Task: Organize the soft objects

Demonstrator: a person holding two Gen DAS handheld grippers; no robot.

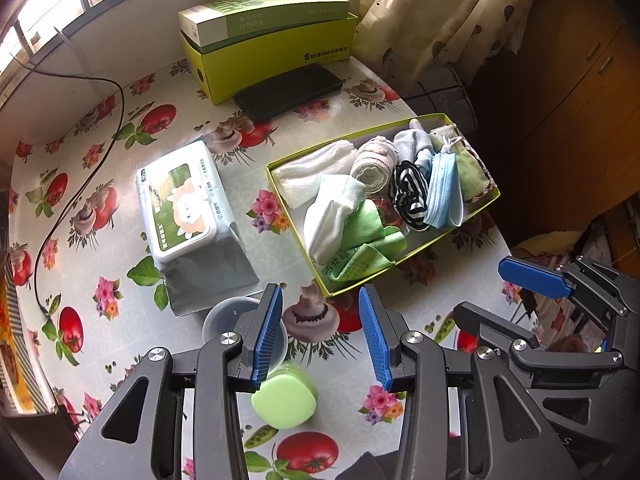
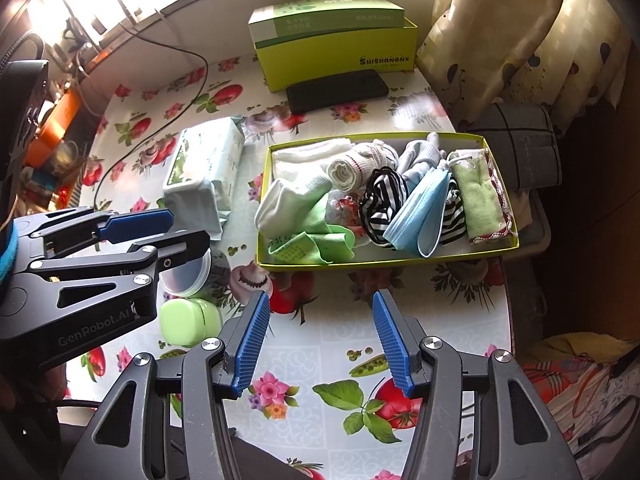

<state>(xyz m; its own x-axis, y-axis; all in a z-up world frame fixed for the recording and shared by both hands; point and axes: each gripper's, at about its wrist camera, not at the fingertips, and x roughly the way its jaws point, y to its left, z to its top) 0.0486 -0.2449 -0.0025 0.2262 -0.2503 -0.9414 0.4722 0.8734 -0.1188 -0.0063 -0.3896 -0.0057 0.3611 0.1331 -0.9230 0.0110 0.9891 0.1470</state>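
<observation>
tablecloth (image 2: 320,356) bare before tray (image 2: 384,261)

Sunlit window (image 1: 48,12), patterned curtain (image 1: 448,12), wooden cabinet (image 1: 580,92).

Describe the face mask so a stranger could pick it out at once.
Start at the shallow yellow-green tray on the flowered tablecloth, packed with socks and cloths. Toward its right end, the face mask lies folded between a black-and-white striped sock and a green towel. It is the only pale blue, pleated piece.
</observation>
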